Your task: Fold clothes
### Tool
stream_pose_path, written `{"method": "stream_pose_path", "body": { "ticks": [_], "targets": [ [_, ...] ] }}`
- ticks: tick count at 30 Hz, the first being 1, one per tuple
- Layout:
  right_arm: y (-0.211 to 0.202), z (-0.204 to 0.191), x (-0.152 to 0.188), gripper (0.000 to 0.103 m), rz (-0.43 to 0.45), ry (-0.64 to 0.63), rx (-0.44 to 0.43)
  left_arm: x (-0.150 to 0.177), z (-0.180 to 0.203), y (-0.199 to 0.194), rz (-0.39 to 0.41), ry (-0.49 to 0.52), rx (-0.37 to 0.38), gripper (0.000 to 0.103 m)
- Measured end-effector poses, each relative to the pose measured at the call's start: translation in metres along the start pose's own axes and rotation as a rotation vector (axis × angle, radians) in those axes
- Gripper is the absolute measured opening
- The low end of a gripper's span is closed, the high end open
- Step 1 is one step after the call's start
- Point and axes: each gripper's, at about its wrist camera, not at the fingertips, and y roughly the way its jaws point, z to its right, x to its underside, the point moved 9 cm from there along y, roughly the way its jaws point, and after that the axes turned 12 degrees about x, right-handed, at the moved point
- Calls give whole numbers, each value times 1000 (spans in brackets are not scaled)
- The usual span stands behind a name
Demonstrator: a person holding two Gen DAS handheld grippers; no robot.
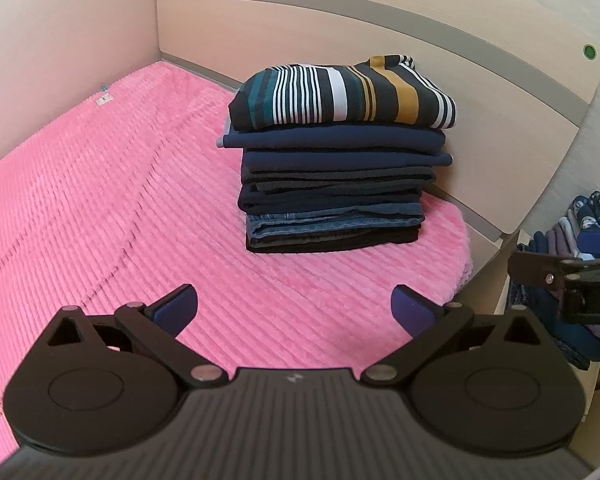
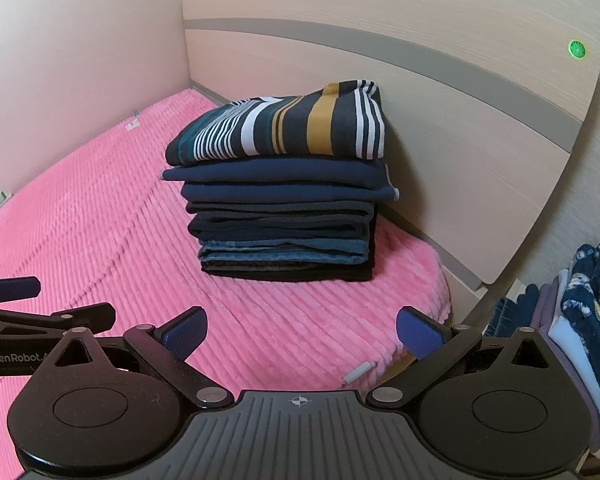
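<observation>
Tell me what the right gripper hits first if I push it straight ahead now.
Probably the stack of folded clothes: the open right gripper points at its lower layers across bare ribbed pink blanket. If it runs low, the blanket comes first; depth is unclear.

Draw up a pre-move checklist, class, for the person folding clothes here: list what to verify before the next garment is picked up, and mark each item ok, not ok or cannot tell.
1. Left gripper open and holding nothing: ok.
2. Right gripper open and holding nothing: ok.
3. Folded stack sits level on the pink blanket, striped top uppermost: ok.
4. Blanket in front of the stack is bare for folding: ok.
5. Unfolded clothes wait beside the bed, to the right: ok.
6. Which garment comes next, and whether it lifts free of the others: cannot tell.
</observation>
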Motion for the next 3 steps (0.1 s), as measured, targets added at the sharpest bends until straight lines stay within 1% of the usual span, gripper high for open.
{"method": "stream_pose_path", "body": {
  "ticks": [3],
  "targets": [
    [0,-1,-1,103,0,-4,-3,-1,1,0,5,6,-4,102]
  ]
}}
